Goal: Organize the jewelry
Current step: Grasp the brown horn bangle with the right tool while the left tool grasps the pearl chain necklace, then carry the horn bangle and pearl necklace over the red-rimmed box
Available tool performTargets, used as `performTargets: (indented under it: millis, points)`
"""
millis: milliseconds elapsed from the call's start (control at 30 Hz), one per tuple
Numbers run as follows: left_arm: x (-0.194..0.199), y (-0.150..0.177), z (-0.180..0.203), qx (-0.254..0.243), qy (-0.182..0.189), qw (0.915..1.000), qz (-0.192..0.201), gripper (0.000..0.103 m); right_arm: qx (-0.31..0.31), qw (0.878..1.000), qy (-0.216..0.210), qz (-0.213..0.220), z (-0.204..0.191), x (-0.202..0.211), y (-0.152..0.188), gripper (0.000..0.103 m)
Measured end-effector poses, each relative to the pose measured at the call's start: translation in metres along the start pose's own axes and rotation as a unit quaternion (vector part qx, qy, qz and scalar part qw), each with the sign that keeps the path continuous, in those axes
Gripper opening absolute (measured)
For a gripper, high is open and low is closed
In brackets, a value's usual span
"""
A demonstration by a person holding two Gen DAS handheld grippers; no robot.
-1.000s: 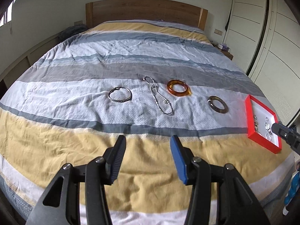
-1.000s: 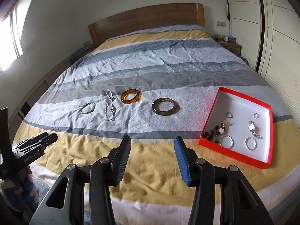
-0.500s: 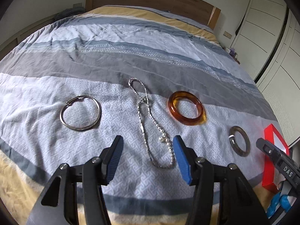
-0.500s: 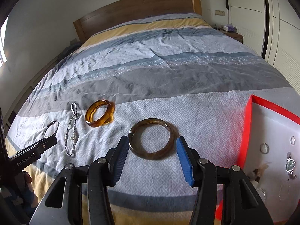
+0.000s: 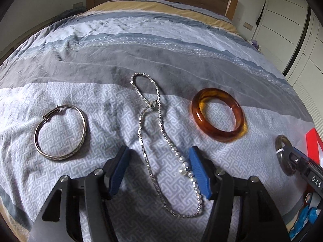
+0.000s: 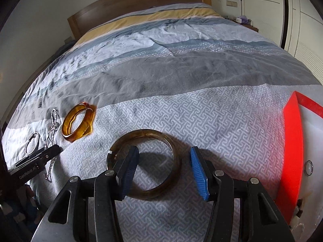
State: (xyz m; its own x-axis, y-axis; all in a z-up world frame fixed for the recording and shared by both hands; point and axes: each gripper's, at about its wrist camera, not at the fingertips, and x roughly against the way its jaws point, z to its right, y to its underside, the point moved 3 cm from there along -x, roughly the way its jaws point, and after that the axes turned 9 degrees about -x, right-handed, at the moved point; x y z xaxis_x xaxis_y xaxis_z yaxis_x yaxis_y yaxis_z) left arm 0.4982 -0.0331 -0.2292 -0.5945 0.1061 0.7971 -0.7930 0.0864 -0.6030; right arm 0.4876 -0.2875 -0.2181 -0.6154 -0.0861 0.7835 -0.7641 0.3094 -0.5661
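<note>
The left tongs (image 5: 159,167), jaws just widened and holding nothing, straddle the silver chain necklace (image 5: 155,133), which runs lengthwise up mid-frame on the bed (image 5: 181,60). The right tongs (image 6: 163,169), empty and part-open, straddle the dark bangle's (image 6: 145,165) right rim at lower centre.
</note>
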Motion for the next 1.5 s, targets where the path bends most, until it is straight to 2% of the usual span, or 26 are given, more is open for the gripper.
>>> performTargets:
  millis: [100,300,433,667,733,800,1033,1200,1267,1500]
  points:
    - [-0.001,0.002,0.0,0.0,0.01,0.9999,0.005,0.067,0.003,1.0,0.001,0.0,0.0,-0.004,0.002,0.053]
    - [0.0,0.004,-0.004,0.01,0.027,0.9994,0.017,0.066,0.01,1.0,0.005,0.006,0.0,-0.008,0.008,0.051]
    - [0.003,0.005,-0.002,0.007,0.025,0.9994,0.022,0.063,0.006,1.0,0.004,0.009,0.001,-0.007,0.011,0.034]
    - [0.007,0.007,0.0,0.003,0.038,0.999,0.022,0.059,0.009,1.0,-0.007,0.012,0.001,-0.004,0.014,0.021]
    - [0.008,0.008,0.0,0.005,0.039,0.999,0.021,0.054,0.01,1.0,-0.01,0.013,0.0,-0.003,0.015,0.018]
    - [0.009,0.009,-0.001,0.01,0.042,0.9988,0.021,0.043,0.012,1.0,-0.013,0.014,0.0,-0.002,0.016,0.016]
    - [0.014,0.013,0.001,0.006,0.058,0.9981,0.016,0.028,0.02,0.999,-0.02,0.023,-0.004,0.004,0.019,0.014]
    - [0.016,0.017,0.009,-0.008,0.084,0.9963,0.01,0.011,0.033,0.999,-0.013,0.037,-0.008,0.009,0.021,0.013]
    - [0.019,0.017,0.011,-0.01,0.086,0.9961,0.012,0.008,0.034,0.998,-0.013,0.046,-0.007,0.012,0.021,0.013]
    - [0.041,0.023,0.019,-0.026,0.087,0.9954,0.029,0.008,0.025,0.997,-0.028,0.071,-0.004,0.03,0.02,0.011]
